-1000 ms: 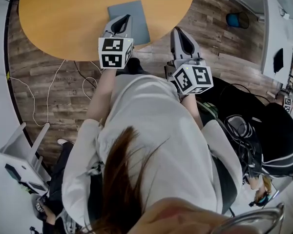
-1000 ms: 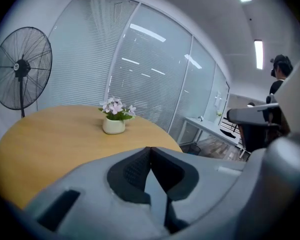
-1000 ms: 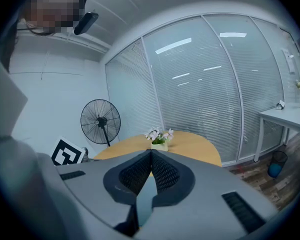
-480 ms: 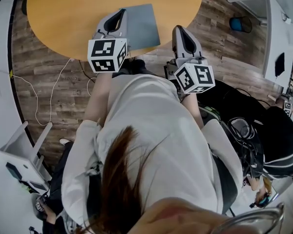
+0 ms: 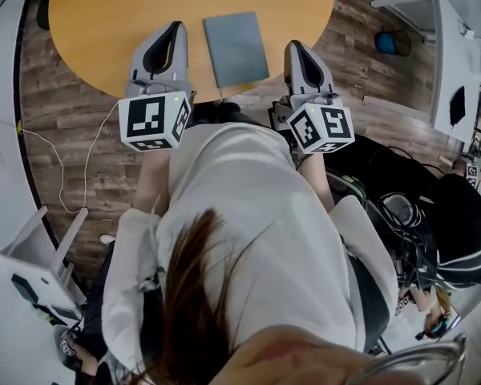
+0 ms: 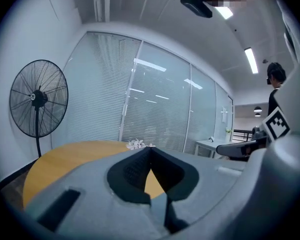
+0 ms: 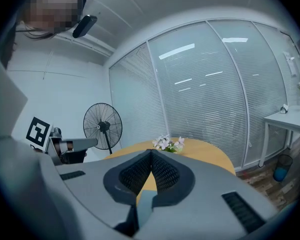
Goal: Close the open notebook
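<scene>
A closed grey-blue notebook (image 5: 236, 48) lies flat on the round wooden table (image 5: 104, 22), near its front edge. My left gripper (image 5: 175, 26) hangs above the table just left of the notebook, apart from it, its jaws shut on nothing. To the right of the notebook, my right gripper (image 5: 294, 46) hovers over the table's edge, also shut and empty. In the left gripper view the left gripper (image 6: 150, 149) points level across the tabletop (image 6: 65, 159). The right gripper (image 7: 151, 151) in its own view faces the table (image 7: 210, 151) too. Neither gripper view shows the notebook.
White flowers (image 7: 167, 143) stand on the table's far side. A pedestal fan (image 6: 38, 99) stands by the glass wall. White cables (image 5: 64, 167) trail over the wood floor at left. A white frame (image 5: 32, 271) sits lower left. A person in black (image 5: 457, 231) is at right.
My left gripper has lifted off the notebook and swung to the left, leaving the whole cover uncovered. The right gripper has barely shifted.
</scene>
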### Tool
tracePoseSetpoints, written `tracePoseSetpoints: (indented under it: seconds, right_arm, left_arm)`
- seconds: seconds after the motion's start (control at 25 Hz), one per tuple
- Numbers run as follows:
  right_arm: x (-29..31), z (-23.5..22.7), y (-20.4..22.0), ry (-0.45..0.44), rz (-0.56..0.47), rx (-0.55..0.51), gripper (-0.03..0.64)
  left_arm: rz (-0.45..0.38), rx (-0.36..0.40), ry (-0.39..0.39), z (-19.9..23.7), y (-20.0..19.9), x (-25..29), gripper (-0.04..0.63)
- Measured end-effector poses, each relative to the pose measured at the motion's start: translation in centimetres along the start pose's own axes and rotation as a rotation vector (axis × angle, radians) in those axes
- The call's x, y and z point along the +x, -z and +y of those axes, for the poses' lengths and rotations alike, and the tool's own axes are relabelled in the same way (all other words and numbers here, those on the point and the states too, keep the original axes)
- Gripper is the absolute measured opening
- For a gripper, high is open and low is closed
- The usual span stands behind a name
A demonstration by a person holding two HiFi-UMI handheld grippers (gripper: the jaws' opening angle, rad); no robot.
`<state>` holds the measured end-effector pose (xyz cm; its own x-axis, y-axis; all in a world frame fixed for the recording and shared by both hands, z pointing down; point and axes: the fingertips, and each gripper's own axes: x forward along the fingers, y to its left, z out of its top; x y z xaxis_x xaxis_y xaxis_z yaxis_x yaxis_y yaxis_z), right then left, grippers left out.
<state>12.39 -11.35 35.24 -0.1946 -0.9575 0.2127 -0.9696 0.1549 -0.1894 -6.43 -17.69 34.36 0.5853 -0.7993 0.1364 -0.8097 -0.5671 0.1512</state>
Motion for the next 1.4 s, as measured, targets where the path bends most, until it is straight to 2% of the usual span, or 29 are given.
tracePoseSetpoints:
  seconds: [0.32,0.68,1.0,1.4]
  right_arm:
    - [0.0,1.1,-3.1,-0.013,-0.051,-0.014,0.002]
    - [-0.5,2.1,-5.5,-0.023,-0.091,-0.077,0.002]
    - [-1.6,0.5,-5.7,0.019,-0.110,-0.075,0.002]
    - [-1.7,0.4,-6.3,0.022,-0.114,-0.083,0.002]
  left_arm:
    - [-0.061,-0.018,-0.071,2.3,-1.7,-3.4,0.017]
    - [-0.084,-0.021,-0.118,4.1,-2.8,-5.4,0.017]
    - [-0.086,0.010,-0.123,4.2,-2.9,-5.7,0.017]
    - [-0.092,-0.003,-0.126,3.7,-3.6,-6.2,0.017]
